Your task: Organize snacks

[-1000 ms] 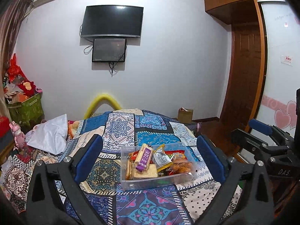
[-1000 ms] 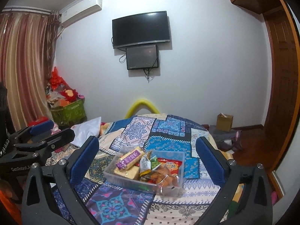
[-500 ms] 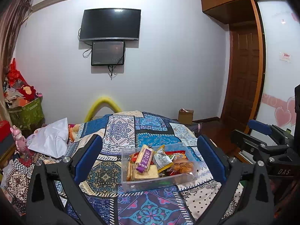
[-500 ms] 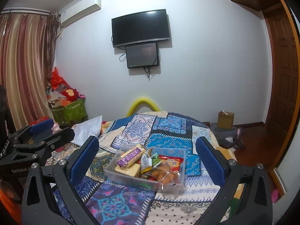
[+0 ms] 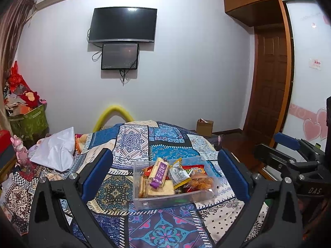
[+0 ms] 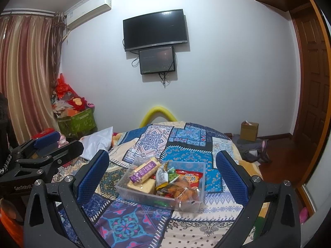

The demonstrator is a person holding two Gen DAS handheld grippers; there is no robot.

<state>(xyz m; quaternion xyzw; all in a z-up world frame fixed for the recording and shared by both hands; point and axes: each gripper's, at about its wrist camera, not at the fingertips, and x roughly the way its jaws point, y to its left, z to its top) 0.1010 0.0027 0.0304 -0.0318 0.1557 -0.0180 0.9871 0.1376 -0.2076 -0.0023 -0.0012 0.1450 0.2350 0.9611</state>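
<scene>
A clear plastic box (image 5: 144,203) sits on the patchwork bedspread (image 5: 132,140). It holds several snack packets: a purple-labelled cracker pack (image 5: 159,173), a red bag (image 6: 189,178) and fried snacks (image 5: 201,183). The box shows in the right wrist view (image 6: 144,196) too. My left gripper (image 5: 165,173) is open and empty, held above and in front of the box. My right gripper (image 6: 162,175) is open and empty, likewise facing the box from the right. Each gripper shows in the other's view, the right one (image 5: 289,155) and the left one (image 6: 41,150).
A white pillow (image 5: 55,148) lies at the bed's left. A green bin (image 6: 77,122) with red items stands by the curtain. A cardboard box (image 6: 249,131) and clothes lie on the wooden floor at right. A TV (image 5: 123,24) hangs on the wall.
Both grippers have drifted slightly; the box sits a little lower and closer in both views. Both stay open and empty.
</scene>
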